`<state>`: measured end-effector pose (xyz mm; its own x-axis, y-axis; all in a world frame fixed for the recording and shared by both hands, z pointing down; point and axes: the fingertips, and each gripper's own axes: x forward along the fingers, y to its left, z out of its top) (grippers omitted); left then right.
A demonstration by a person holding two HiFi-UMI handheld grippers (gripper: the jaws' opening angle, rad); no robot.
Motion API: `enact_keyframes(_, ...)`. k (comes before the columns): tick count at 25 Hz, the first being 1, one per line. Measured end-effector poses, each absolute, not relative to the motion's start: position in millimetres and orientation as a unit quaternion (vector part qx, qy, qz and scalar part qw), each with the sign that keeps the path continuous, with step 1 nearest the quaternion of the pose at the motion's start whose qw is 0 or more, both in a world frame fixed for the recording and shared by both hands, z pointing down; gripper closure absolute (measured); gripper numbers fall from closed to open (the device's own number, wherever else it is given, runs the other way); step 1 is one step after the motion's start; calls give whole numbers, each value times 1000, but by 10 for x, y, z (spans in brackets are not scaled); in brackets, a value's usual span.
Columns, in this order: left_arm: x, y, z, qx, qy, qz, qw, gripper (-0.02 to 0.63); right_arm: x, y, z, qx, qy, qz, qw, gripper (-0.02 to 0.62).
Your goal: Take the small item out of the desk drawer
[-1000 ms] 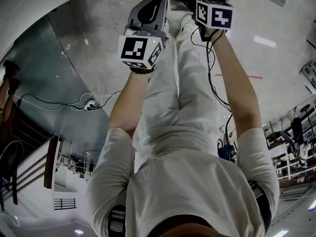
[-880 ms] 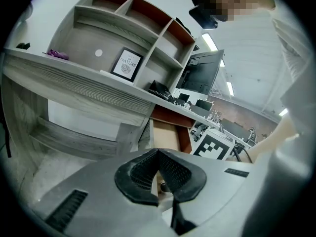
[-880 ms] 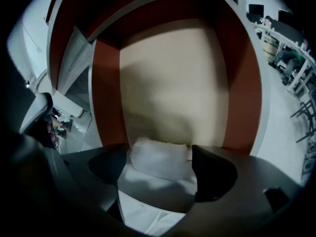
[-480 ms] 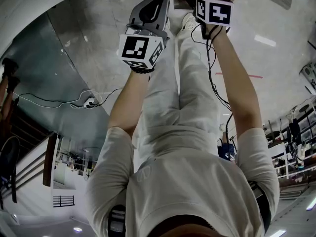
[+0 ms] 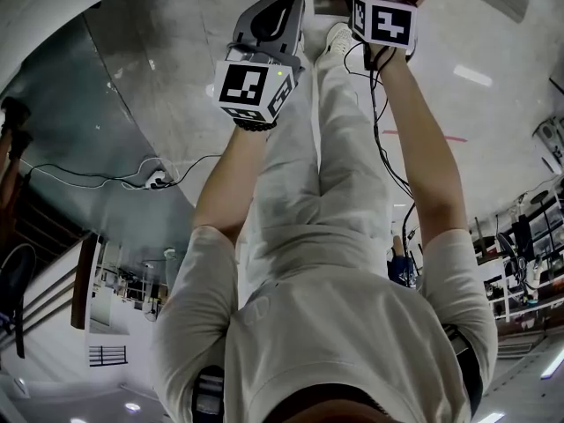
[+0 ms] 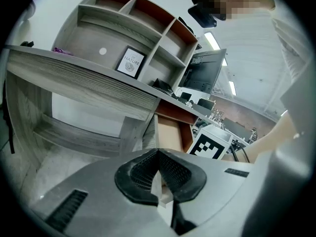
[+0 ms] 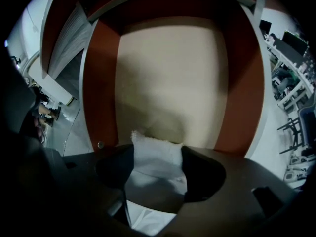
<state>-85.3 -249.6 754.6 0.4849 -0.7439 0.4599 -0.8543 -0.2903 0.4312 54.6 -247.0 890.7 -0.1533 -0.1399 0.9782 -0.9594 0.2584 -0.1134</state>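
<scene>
Right gripper creeps toward the top edge, jaws closing on the white packet in the drawer; left gripper stays clenched, empty.

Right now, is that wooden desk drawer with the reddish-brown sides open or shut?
Open: the drawer shows its bare beige floor and reddish-brown walls from above, with a white packet over that floor.

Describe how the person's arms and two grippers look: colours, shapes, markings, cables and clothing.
Left gripper: smooth grey shell, black ribbed pads. Right gripper: dark shell, jaws closing on a white item. White cubes with black square markers top both: left cube, right cube. A black cable trails the right arm. Short pale sleeves.
</scene>
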Motion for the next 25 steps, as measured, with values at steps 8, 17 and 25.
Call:
enact_keyframes(8,-797,-2506,7474,798,-504,85,319,606,615,-2538,8820,450,-638,430,454,319)
enact_keyframes(17,-803,-2433,7425,798,-507,86,315,606,642,-2475,8648,465,-664,426,402,321)
enact_keyframes(25,-734,-2536,6982,805,-512,72,292,606,719,-2567,7989,493,-691,411,333,321)
